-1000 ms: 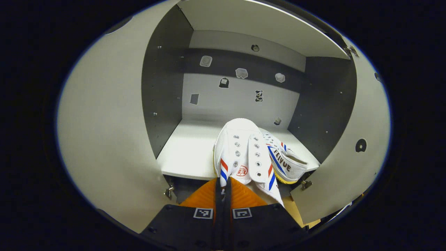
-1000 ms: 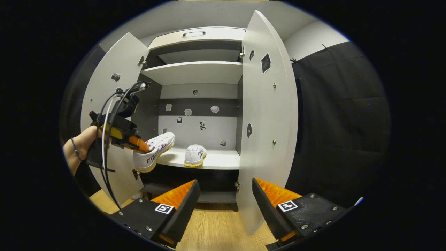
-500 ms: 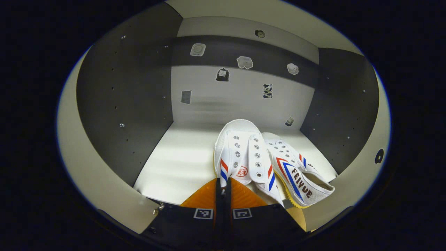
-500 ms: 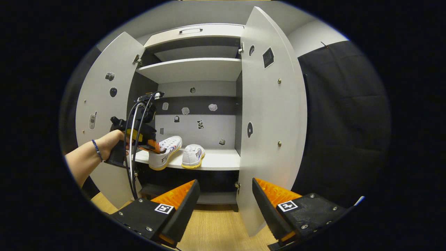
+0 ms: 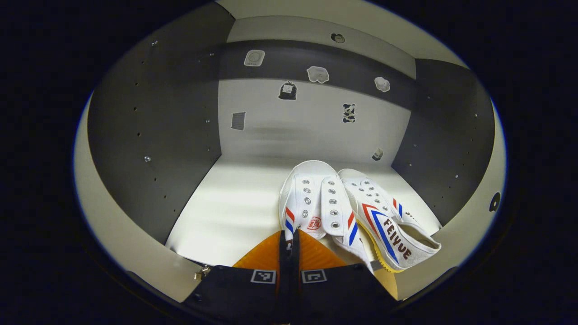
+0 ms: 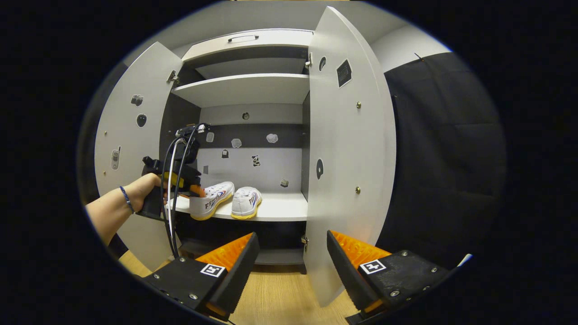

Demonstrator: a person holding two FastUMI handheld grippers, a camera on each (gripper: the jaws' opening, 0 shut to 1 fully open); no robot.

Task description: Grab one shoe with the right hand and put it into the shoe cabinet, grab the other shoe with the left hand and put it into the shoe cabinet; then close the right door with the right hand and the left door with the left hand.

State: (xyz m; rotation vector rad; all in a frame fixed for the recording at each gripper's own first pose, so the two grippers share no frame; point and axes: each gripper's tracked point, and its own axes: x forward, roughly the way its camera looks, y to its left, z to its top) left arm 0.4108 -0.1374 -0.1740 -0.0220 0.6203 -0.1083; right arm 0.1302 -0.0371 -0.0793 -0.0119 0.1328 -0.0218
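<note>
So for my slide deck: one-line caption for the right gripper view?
Left gripper sets second shoe on the shelf beside first shoe; doors open.

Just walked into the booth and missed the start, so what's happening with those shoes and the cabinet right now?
A person is loading a shoe cabinet using two handheld grippers. The left gripper is shut on a white shoe, bringing it onto the shelf beside the other shoe already lying there. The right gripper hangs open in front of the cabinet, holding nothing. Both doors are open.
</note>
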